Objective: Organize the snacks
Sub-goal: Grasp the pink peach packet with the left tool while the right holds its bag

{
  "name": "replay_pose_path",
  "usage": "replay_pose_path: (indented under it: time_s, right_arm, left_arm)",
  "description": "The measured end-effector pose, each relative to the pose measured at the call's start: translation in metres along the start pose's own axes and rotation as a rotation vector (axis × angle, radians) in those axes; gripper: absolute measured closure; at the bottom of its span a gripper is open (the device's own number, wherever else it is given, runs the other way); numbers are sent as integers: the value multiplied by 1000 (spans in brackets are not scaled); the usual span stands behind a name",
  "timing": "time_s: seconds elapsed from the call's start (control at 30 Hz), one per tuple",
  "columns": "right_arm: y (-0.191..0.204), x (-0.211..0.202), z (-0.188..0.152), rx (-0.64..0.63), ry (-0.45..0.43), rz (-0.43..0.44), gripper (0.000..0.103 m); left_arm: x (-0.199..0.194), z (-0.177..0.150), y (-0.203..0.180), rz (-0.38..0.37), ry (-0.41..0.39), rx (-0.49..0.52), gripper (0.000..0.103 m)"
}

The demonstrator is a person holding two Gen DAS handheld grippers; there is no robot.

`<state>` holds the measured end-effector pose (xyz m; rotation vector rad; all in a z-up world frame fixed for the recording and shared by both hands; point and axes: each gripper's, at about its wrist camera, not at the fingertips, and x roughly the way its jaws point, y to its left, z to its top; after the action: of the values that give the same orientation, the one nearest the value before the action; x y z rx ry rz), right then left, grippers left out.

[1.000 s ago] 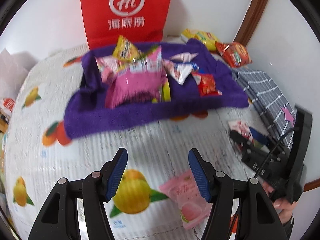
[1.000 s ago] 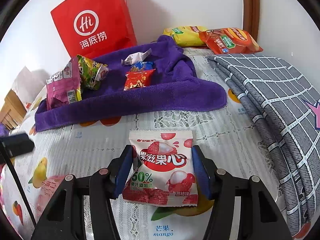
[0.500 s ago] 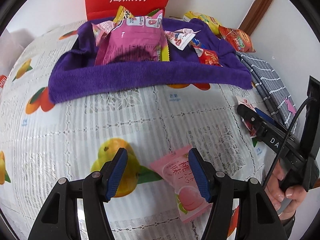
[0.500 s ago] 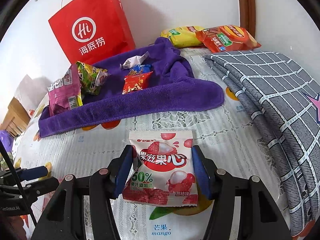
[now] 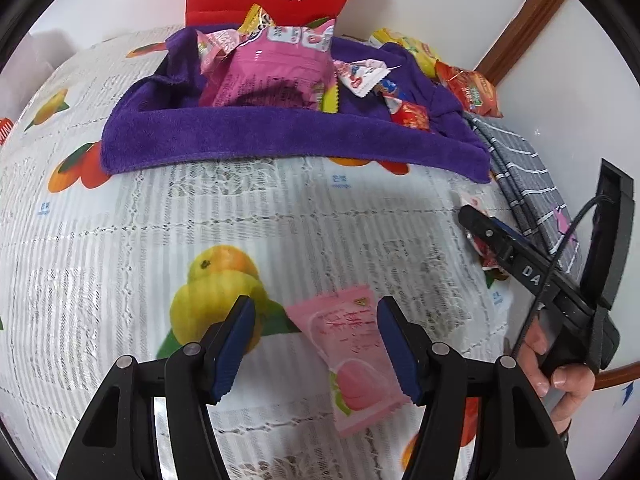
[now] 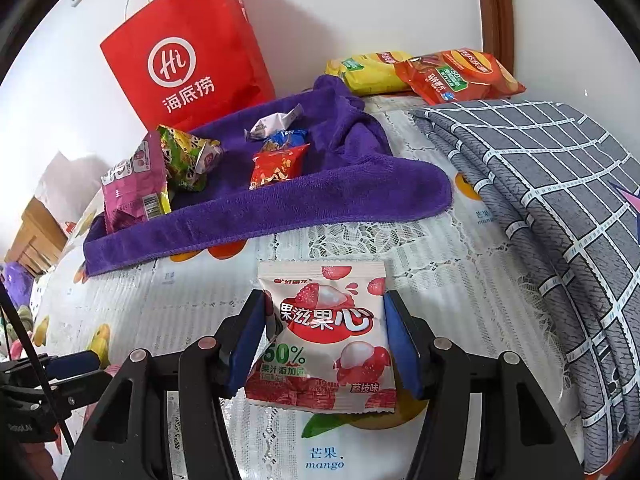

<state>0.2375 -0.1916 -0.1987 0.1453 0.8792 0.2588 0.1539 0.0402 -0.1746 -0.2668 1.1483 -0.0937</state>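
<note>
A pink peach packet (image 5: 352,356) lies flat on the fruit-print tablecloth (image 5: 120,240). My left gripper (image 5: 316,344) stands open over it. The packet's right edge sits by the right pad, and the left pad is well apart from it. My right gripper (image 6: 324,340) is shut on a red-and-white lychee packet (image 6: 324,332), whose sides are pressed by both blue pads. In the left wrist view the right gripper (image 5: 480,232) is at the right edge, held by a hand (image 5: 560,384). A purple towel (image 6: 280,200) farther back carries several snack packets.
A red paper bag (image 6: 188,52) stands against the wall behind the towel. Yellow (image 6: 372,70) and orange (image 6: 456,74) chip bags lie at the back right. A folded grey checked cloth (image 6: 560,184) covers the right side. My left gripper (image 6: 72,372) shows at the right wrist view's lower left.
My left gripper came down and tilted toward the table, and the pink peach packet now lies between its fingers. The right gripper with the lychee packet stayed still.
</note>
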Motion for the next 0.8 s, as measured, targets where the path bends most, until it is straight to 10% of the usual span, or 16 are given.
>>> replay_pose_path:
  time_s: [0.33,0.43,0.8]
  right_arm:
    - [-12,-7,-1,43,-16,38,45]
    - [-14,-9,-2,44,5,40,45]
    - [18,-50,52,-53,-68,72,45]
  left_arm:
    - [11,-16,-25,107,-36,117,41]
    - [9,-19,-29,117,-58,149,67]
    - [-21,5,-15,35,-107,114,74]
